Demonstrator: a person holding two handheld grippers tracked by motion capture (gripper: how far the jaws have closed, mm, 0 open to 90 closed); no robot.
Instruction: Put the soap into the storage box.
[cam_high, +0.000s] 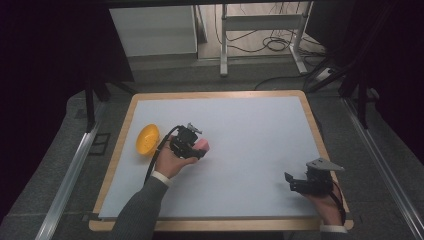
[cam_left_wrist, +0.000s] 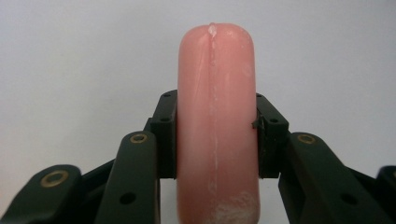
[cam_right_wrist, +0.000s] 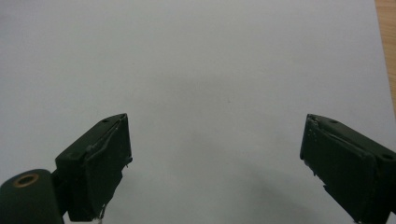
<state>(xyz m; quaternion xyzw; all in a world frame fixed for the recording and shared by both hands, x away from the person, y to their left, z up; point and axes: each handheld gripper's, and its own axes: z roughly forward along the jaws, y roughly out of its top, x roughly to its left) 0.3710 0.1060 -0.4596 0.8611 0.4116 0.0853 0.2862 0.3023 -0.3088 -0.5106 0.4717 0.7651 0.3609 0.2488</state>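
Two grippers, one pink sausage-shaped object and one yellow bowl are present on a single table with a pale blue-grey top and a wooden border.

The left gripper (cam_high: 196, 145) is held by the left hand (cam_high: 172, 161), whose grey sleeve (cam_high: 140, 210) enters from the bottom of the high view. Its jaws are pinched on the pink sausage-shaped object (cam_high: 202, 145), which projects just past the jaw tips. The yellow bowl (cam_high: 147, 139) lies tilted on its side, just beside this gripper on the side behind the hand, near the table's (cam_high: 250, 130) left edge.

The right gripper (cam_high: 295, 184), held by the right hand (cam_high: 330, 204), sits well apart from the left one, near the table's front right corner; its jaws are spread, with nothing between them, and a grey three-cornered plate (cam_high: 324, 164) tops it.

The left gripper view (cam_left_wrist: 215, 140) adds detail the high view lacks: the sausage (cam_left_wrist: 215, 121) stands lengthwise between the two black pads (cam_left_wrist: 167, 140), touching both; a pale seam runs down its middle, and its lower end looks whitish and scuffed.

The right gripper view (cam_right_wrist: 215, 154) shows the wide gap between the two jaws over bare table surface (cam_right_wrist: 210, 70), and a strip of wooden border (cam_right_wrist: 386, 46) at the upper right, beyond the right-hand jaw.
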